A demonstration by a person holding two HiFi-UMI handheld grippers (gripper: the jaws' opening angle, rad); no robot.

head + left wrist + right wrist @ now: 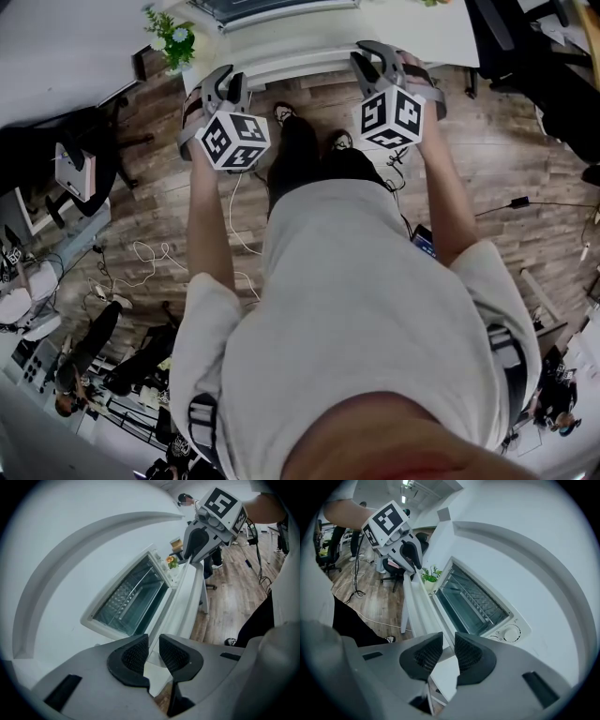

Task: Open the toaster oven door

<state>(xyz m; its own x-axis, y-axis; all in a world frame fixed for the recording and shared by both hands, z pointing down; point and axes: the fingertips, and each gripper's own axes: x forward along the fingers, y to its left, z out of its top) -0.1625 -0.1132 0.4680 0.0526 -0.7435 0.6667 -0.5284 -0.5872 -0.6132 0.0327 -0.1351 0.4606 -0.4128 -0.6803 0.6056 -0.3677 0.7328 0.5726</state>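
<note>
The white toaster oven (pixel 133 597) stands on a white table (pixel 412 33), and its dark glass door looks shut, with a wire rack showing behind the glass. In the right gripper view the toaster oven (pixel 476 603) has a round knob (pixel 511 633) at its near end. My left gripper (pixel 153 651) hangs short of the table edge, its jaws a little apart with nothing between them. My right gripper (pixel 448 649) is in the same state, open and empty. In the head view the left gripper (pixel 225 89) and right gripper (pixel 377 61) are held side by side before the table.
A small potted plant (pixel 173 37) stands on the table to the left of the oven. Cables (pixel 141 267) lie on the wooden floor beneath me. Office chairs (pixel 511 42) stand at the right, and people (pixel 84 361) sit at lower left.
</note>
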